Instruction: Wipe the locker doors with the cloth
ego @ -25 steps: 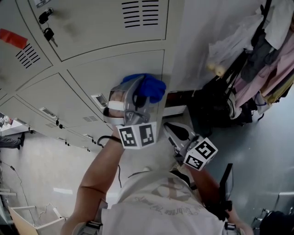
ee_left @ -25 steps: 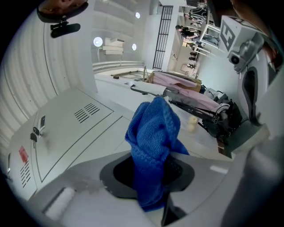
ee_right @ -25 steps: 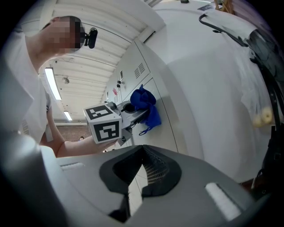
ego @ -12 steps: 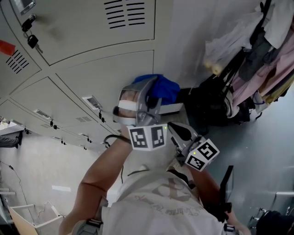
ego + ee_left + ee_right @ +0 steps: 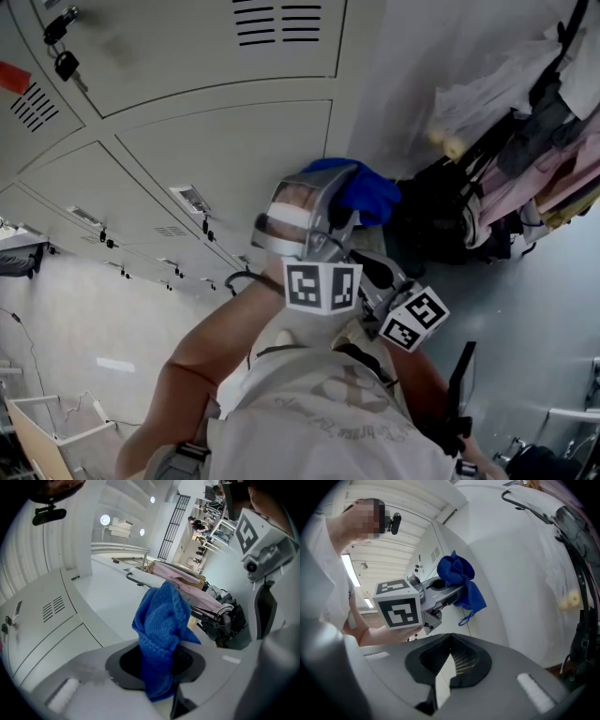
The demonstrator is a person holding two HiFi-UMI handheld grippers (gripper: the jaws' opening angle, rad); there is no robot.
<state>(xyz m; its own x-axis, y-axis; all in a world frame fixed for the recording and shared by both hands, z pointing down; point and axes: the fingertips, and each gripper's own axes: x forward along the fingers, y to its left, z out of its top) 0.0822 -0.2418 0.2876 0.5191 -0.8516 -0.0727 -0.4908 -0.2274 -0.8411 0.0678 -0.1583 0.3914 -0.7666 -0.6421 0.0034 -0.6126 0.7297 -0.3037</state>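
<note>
Apparently the wiping step is in hand, but the cloth (image 5: 364, 190) is not on a door at this moment: in the head view it is just past the right edge of the lower door (image 5: 234, 141), in front of the plain white panel (image 5: 375, 75) beside the lockers and near the dark bags (image 5: 450, 220). I cannot tell if it touches the panel. The left tongs (image 5: 339, 211) are clenched on the cloth, and the left gripper view shows the blue knit squeezed between the 2 jaws. The right tongs (image 5: 449, 644) are clenched too, with nothing between them, and they hang low, close behind the left tongs, taking no part. The long axis of the cloth passes through the gap of the jaws, across the line of the tongs. In the right gripper view 1 thick bunch stands above the jaws, and 1 thinner tail with a small loop hangs below them. The bunch leans toward the panel. In my judgement the next move calls for bringing the bunch back to the left onto the door face, pressing it flat there, and sweeping across the door with the grip held firm, so that the tail does not drag free.
</note>
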